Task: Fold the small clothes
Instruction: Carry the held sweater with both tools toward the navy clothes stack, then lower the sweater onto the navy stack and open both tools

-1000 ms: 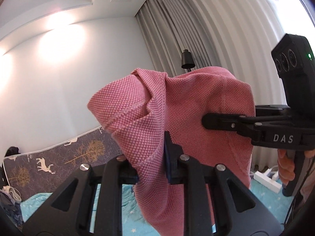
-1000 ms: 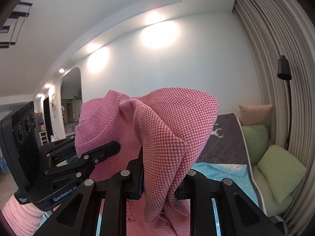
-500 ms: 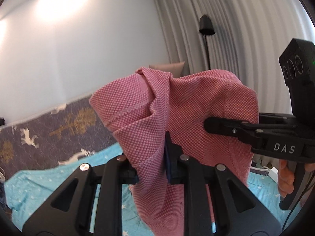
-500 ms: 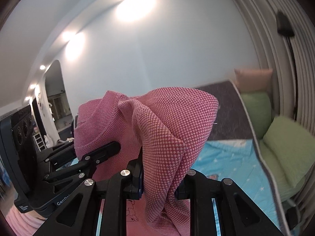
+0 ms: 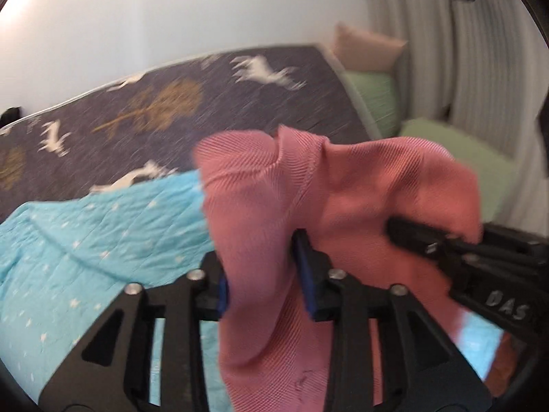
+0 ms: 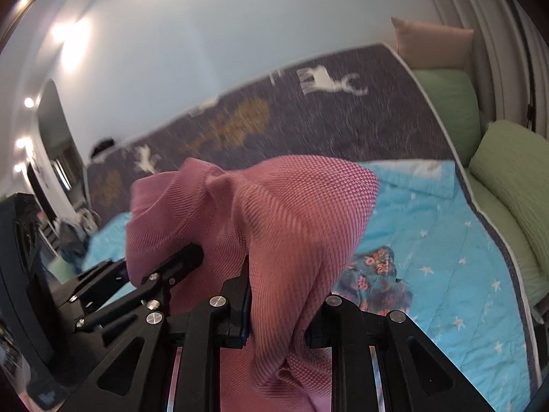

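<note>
My left claw [image 5: 264,279] pinches a bunched fold of the pink knit garment [image 5: 343,199], blue pads pressed into the cloth on both sides; my right claw [image 6: 278,312] pinches another bunch of the same garment [image 6: 274,216], cloth draping over and down between its fingers. Garment held up in the air above the bed, over the turquoise star quilt [image 6: 446,240]. Both claws close together, each visible in the other's view. Floral cloth [image 6: 374,271] lies on the quilt, green pillows [image 6: 514,178] at right, motion blur
</note>
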